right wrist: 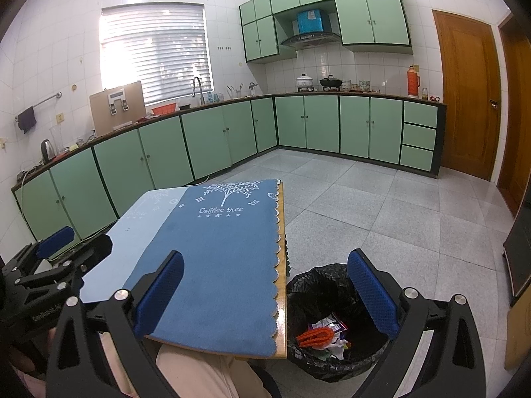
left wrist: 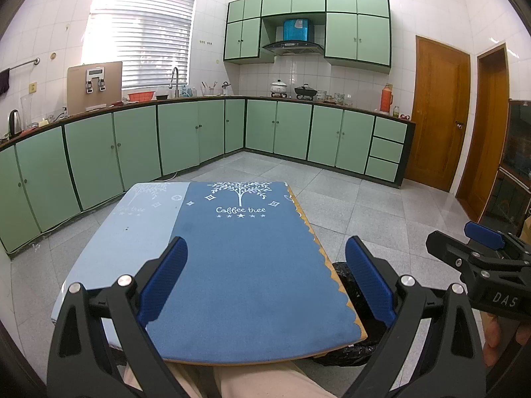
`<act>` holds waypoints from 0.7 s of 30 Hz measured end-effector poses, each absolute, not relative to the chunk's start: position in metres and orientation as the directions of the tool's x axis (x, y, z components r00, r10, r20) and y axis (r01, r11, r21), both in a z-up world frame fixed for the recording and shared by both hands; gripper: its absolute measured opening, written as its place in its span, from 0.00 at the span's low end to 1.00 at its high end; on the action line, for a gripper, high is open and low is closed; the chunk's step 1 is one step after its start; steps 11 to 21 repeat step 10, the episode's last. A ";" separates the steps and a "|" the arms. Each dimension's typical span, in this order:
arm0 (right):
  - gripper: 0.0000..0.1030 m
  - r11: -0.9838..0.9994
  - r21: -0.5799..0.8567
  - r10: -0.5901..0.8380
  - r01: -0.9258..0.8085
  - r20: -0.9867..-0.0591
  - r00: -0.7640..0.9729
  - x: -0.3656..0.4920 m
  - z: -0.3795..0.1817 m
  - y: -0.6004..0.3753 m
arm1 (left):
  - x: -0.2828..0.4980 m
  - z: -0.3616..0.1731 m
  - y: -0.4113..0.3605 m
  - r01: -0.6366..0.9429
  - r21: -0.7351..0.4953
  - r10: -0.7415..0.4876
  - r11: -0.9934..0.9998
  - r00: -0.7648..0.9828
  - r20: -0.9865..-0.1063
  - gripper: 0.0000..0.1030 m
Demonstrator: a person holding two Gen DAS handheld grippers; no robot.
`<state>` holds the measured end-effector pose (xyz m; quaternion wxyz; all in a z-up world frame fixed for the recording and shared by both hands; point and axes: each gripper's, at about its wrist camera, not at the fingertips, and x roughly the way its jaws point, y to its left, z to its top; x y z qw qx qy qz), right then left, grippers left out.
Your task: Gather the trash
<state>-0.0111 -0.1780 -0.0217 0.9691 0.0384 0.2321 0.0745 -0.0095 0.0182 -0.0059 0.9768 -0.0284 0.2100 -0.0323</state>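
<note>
A bin lined with a black bag stands on the floor at the table's right edge. Inside lie crumpled wrappers and an orange plastic piece. My right gripper is open and empty, its right finger over the bin and its left finger over the blue tablecloth. My left gripper is also open and empty above the cloth. In the left wrist view only a strip of the bin bag shows past the table edge.
A person's beige-trousered leg sits under the table's near edge. Green kitchen cabinets run along the left and back walls. Grey tiled floor lies to the right, with wooden doors beyond it.
</note>
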 end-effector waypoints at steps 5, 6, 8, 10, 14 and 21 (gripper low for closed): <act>0.94 0.986 0.109 0.162 -0.126 -0.445 0.881 -0.010 -0.022 -0.178 | -0.009 -0.006 0.019 0.051 -0.071 -0.076 0.996 0.909 -0.411 0.90; 0.94 0.986 0.110 0.162 -0.126 -0.446 0.880 -0.010 -0.022 -0.178 | -0.009 -0.007 0.020 0.051 -0.071 -0.076 0.996 0.908 -0.412 0.90; 0.94 0.986 0.110 0.162 -0.126 -0.447 0.880 -0.009 -0.023 -0.178 | -0.009 -0.007 0.020 0.048 -0.072 -0.074 0.996 0.907 -0.414 0.90; 0.94 0.986 0.111 0.161 -0.124 -0.447 0.880 -0.008 -0.025 -0.179 | -0.008 -0.008 0.019 0.047 -0.072 -0.072 0.996 0.907 -0.416 0.90; 0.94 0.986 0.111 0.161 -0.124 -0.447 0.880 -0.008 -0.025 -0.179 | -0.008 -0.008 0.019 0.047 -0.072 -0.072 0.996 0.907 -0.416 0.90; 0.94 0.986 0.111 0.161 -0.124 -0.447 0.880 -0.008 -0.025 -0.179 | -0.008 -0.008 0.019 0.047 -0.072 -0.072 0.996 0.907 -0.416 0.90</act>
